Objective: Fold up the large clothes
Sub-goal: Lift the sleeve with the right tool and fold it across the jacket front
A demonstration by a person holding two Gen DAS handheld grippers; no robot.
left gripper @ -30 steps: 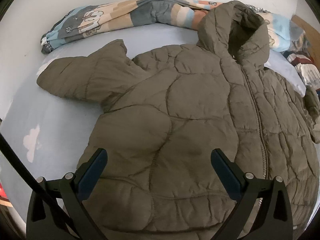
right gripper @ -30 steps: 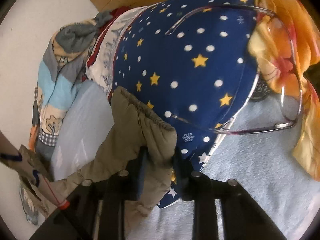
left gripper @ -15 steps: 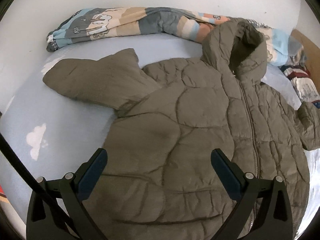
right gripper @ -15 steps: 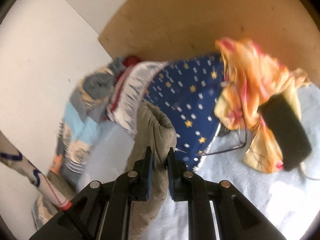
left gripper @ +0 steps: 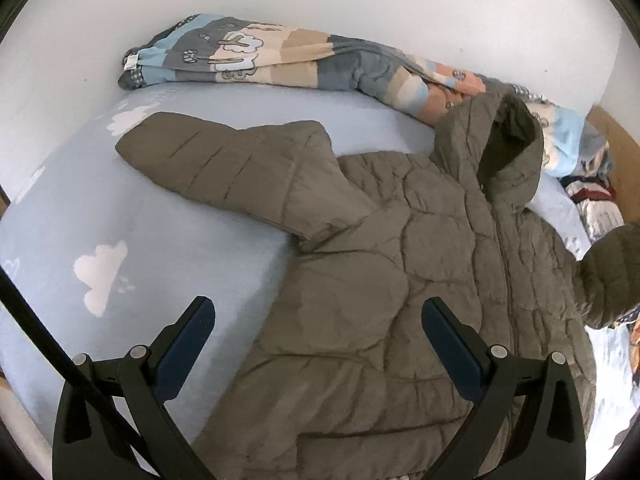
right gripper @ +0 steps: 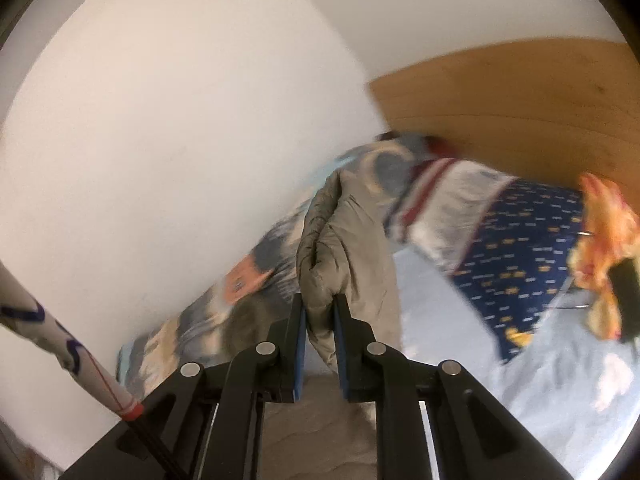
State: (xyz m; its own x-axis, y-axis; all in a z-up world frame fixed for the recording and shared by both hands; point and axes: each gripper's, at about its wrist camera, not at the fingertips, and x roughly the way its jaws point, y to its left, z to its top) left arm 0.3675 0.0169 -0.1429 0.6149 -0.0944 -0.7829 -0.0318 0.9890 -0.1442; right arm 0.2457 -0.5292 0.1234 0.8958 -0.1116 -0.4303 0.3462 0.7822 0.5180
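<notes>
Left gripper (left gripper: 318, 334) angled down over the olive quilted puffer jacket (left gripper: 400, 280) spread on the pale-blue cloud-print bed sheet (left gripper: 120, 240) — jaws wide apart, nothing between them. Right gripper (right gripper: 320, 308) tilted slightly down, jaws clamped on the jacket's sleeve cuff (right gripper: 340, 240), lifted off the bed. No readable writing — view blurred.
</notes>
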